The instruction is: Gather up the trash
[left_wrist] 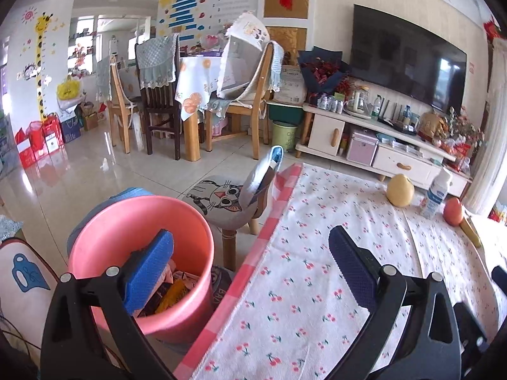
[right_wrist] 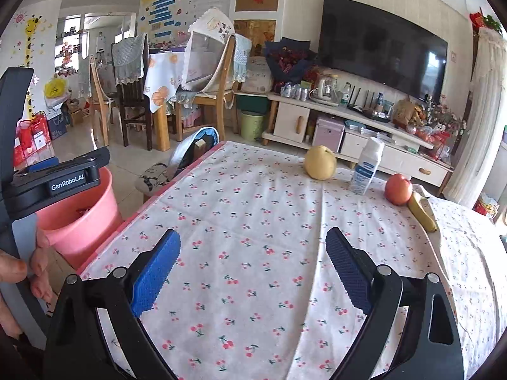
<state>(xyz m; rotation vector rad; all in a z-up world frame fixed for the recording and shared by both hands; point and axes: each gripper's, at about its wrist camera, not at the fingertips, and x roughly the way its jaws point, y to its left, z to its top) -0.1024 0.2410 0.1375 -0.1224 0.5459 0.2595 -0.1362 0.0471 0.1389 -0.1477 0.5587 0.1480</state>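
Both claws, the left claw (left_wrist: 250,272) and the right claw (right_wrist: 253,267), are wide open and hold nothing. The pink bin (left_wrist: 95,243) already has trash in it. The desk (right_wrist: 253,209) shows only fruit and a bottle (right_wrist: 366,166), so little looks left.

Bucket (left_wrist: 139,253) left of table (left_wrist: 317,285); pear (left_wrist: 400,190), bottle (left_wrist: 439,193), apple (left_wrist: 453,211) at far edge.

The contents of the pink bucket (left_wrist: 139,253) are partly hidden by the left claw (left_wrist: 250,272), so they cannot be identified. In the right wrist view, only fingers (right_wrist: 38,253) of the hand are shown, cut off by the edge. The banana (right_wrist: 423,212) is half hidden behind the apple (right_wrist: 398,189). The print on the white bottle (right_wrist: 366,166) is too small to be read.
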